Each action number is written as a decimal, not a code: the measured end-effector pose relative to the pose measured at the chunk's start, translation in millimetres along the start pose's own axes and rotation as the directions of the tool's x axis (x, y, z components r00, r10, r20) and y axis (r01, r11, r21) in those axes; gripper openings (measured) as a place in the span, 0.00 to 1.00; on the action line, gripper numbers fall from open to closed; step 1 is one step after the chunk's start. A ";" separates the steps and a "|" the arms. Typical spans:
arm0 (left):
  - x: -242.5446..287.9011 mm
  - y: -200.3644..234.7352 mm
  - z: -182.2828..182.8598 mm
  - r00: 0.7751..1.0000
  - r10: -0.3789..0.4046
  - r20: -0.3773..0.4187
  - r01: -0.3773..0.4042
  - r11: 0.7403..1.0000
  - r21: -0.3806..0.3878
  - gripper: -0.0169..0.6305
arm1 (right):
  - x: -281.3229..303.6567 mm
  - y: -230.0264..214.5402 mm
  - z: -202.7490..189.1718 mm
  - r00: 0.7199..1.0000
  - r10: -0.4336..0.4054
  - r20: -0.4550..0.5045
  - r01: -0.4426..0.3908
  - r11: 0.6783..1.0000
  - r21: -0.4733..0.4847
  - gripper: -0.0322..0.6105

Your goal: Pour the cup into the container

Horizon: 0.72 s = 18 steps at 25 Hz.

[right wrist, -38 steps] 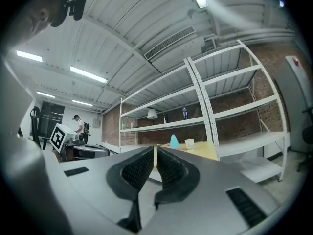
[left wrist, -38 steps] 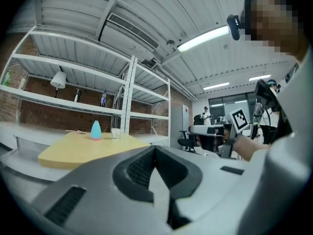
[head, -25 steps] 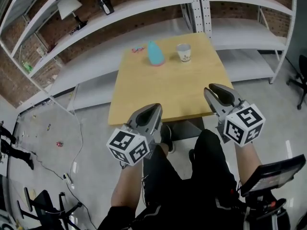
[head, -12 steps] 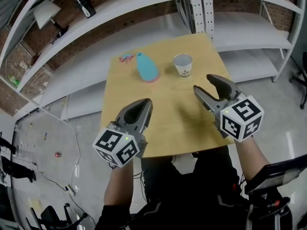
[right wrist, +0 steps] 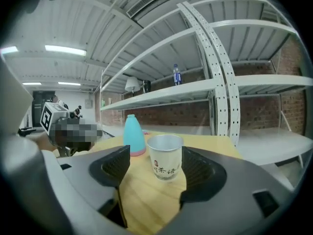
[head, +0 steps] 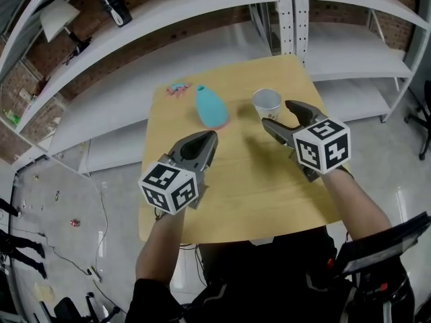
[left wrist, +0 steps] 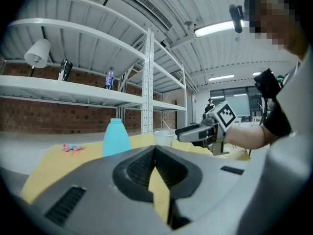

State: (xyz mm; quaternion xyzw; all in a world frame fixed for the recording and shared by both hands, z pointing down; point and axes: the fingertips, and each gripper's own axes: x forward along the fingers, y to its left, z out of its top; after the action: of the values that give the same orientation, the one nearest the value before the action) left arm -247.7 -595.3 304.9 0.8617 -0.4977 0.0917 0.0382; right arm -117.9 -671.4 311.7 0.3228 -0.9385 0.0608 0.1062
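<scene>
While the wooden worktop (head: pixel 236 180) carries everything, the upright turquoise container (head: pixel 211 107) stands just left of the upright paper cup (head: pixel 267 103). The nearer right hand-held gripper (head: pixel 277 115) has just been opening its jaws. Released, they frame the cup just ahead, untouched, with nothing in the way. The left hand-held gripper (head: pixel 210 136) is clenched and empty. A small pink item (head: pixel 176 87) lies beyond the container.

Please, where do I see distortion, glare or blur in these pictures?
Head view: the white metal shelves bend into curves, lens distortion. Left gripper view: the ceiling strip light glares; dark round corners. Right gripper view: the white paper cup is sharp; edges darken.
</scene>
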 end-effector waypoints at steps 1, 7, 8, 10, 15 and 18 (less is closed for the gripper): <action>3.1 4.0 -3.9 1.000 -0.005 -0.009 0.005 1.000 0.000 0.02 | 6.8 -3.5 -4.0 1.000 -0.009 -0.027 0.009 1.000 -0.010 0.53; 8.9 16.9 -18.2 0.999 -0.037 -0.034 0.037 0.999 0.003 0.02 | 35.1 -13.9 -21.1 0.994 -0.030 -0.107 0.029 1.000 -0.011 0.55; 8.7 18.3 -19.2 0.999 -0.035 -0.033 0.035 0.999 0.000 0.02 | 38.1 -14.8 -20.4 0.994 -0.031 -0.109 0.030 0.999 -0.013 0.55; 8.5 20.9 -21.5 0.999 -0.030 -0.026 0.029 1.000 -0.009 0.02 | 43.9 -17.0 -19.5 0.993 -0.037 -0.115 0.035 0.999 -0.021 0.55; 9.3 30.7 -29.7 0.999 -0.020 -0.028 0.019 0.999 -0.030 0.02 | 55.4 -21.5 -25.7 0.992 -0.042 -0.121 0.042 0.999 -0.006 0.55; 7.2 38.3 -32.7 1.000 -0.008 -0.026 0.007 0.999 -0.031 0.02 | 59.6 -23.1 -24.5 0.992 -0.046 -0.118 0.046 0.999 0.000 0.55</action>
State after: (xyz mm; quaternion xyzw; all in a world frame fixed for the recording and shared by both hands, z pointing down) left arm -281.2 -615.5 337.4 0.8616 -0.4951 0.0951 0.0582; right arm -145.6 -720.4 350.7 0.3403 -0.9228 0.0788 0.1625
